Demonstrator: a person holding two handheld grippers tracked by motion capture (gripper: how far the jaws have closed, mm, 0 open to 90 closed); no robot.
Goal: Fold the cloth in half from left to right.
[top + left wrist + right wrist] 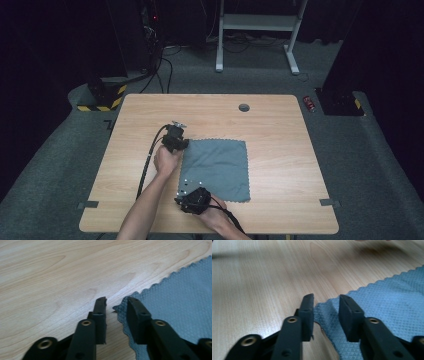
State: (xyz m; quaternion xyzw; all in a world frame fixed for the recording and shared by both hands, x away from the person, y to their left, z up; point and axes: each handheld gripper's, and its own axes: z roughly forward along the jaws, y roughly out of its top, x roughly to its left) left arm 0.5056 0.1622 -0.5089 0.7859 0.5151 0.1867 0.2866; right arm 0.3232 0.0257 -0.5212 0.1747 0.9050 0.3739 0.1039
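Near us, our right gripper [186, 198] sits at the near left corner of the blue-grey cloth [218, 167], a little open, the corner between its pads, not pinched; farther off, our left gripper [180, 145] straddles the far left corner, also slightly open; the cloth lies flat on the tabletop [280, 125].

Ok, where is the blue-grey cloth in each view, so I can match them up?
High view: the blue-grey cloth lies flat at the table's centre, between the two grippers.
Left gripper view: right side, one corner reaching between the jaws.
Right gripper view: right side, a corner between the jaws.
Shared landmark: the cloth's scalloped edge on the light wooden table.
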